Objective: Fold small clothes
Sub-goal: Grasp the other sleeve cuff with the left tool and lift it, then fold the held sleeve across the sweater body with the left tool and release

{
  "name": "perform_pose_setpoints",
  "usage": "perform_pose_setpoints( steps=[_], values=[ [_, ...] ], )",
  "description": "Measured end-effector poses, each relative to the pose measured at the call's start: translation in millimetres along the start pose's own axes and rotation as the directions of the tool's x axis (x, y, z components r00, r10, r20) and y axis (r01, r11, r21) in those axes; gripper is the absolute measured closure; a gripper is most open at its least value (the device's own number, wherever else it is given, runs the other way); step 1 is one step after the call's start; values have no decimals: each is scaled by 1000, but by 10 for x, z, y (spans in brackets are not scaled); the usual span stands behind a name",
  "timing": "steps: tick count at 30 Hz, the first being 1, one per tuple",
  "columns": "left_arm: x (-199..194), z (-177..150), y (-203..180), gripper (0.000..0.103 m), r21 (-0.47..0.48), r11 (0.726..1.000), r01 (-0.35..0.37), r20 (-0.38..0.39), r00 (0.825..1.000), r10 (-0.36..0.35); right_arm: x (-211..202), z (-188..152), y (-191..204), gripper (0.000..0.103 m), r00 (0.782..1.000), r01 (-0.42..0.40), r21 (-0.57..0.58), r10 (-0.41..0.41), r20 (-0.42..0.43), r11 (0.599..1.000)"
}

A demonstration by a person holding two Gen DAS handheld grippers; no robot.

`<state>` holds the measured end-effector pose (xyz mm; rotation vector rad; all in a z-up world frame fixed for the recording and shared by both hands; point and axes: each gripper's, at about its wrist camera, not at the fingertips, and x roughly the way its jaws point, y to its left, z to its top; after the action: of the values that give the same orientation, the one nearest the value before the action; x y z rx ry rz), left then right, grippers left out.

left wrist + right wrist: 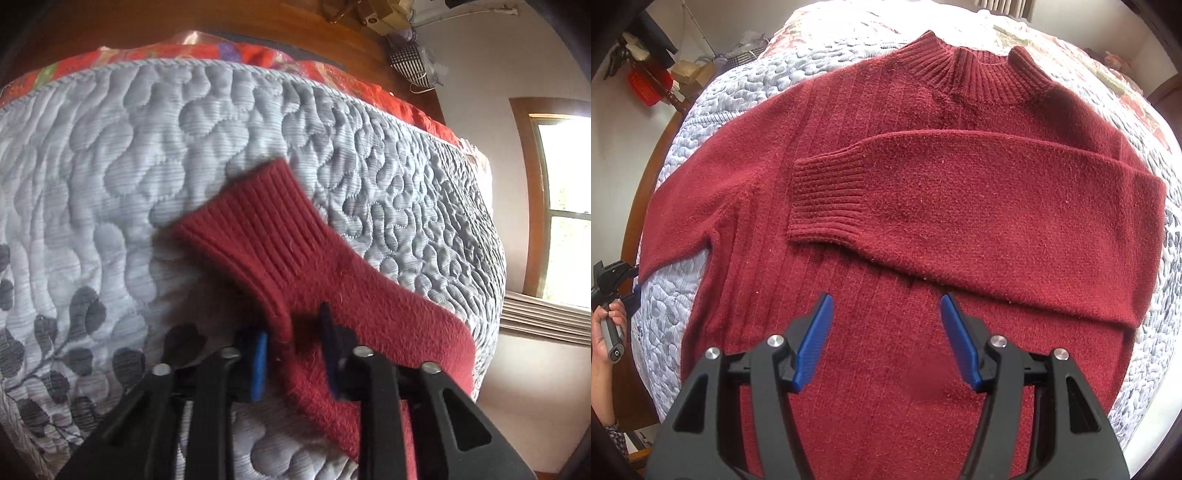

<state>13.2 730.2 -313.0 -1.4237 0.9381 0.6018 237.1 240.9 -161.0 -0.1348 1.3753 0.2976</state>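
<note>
Quilted grey mattress (147, 155) underneath; left gripper (291, 354) clamped on sweater sleeve (280, 251); right gripper (886, 343) wide open, empty, above red sweater (871, 122) mid-frame; knit soft, limp, light; grab ribbed cuff (243, 206)

1. Pale grey quilted mattress (184, 155) with dark leaf print near its left edge.
2. Bright wood-framed window (554, 206) in a white wall (480, 74).
3. Brown wooden floor (258, 22).
</note>
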Motion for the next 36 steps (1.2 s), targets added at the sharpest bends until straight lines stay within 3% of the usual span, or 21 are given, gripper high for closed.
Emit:
perform_pose_setpoints(
  steps=[3, 8, 11, 13, 17, 22, 28, 36],
  values=[
    [0, 1, -92, 94, 40, 999, -27, 36, 999, 25, 14, -19, -35, 42, 1000, 2, 4, -2, -3, 1000],
    [-221, -88, -276, 96, 109, 994, -11, 121, 993, -2, -30, -70, -149, 42, 1000, 1, 16, -1, 0, 1000],
    [-428, -233, -620, 96, 227, 974, 12, 188, 981, -56, -66, -97, -227, 42, 1000, 2, 24, -2, 5, 1000],
    [-571, -396, -904, 96, 328, 944, 33, 216, 970, -109, -86, -115, -293, 41, 1000, 2, 32, -2, 8, 999],
    [-722, -858, -1523, 96, 530, 845, 64, 219, 953, -210, -130, -168, -451, 41, 1000, 0, 54, -1, 11, 999],
    [-667, -1596, -2175, 96, 715, 690, 115, 124, 950, -287, -181, -246, -734, 41, 1000, -2, 97, 0, 17, 995],
    [-292, -2507, -2681, 96, 836, 524, 160, -5, 959, -284, -229, -369, -1112, 41, 1000, 3, 148, -6, 22, 989],
    [248, -3636, -2982, 96, 907, 360, 220, -149, 965, -215, -239, -572, -1781, 41, 1000, 15, 227, -19, 15, 974]
  ],
)
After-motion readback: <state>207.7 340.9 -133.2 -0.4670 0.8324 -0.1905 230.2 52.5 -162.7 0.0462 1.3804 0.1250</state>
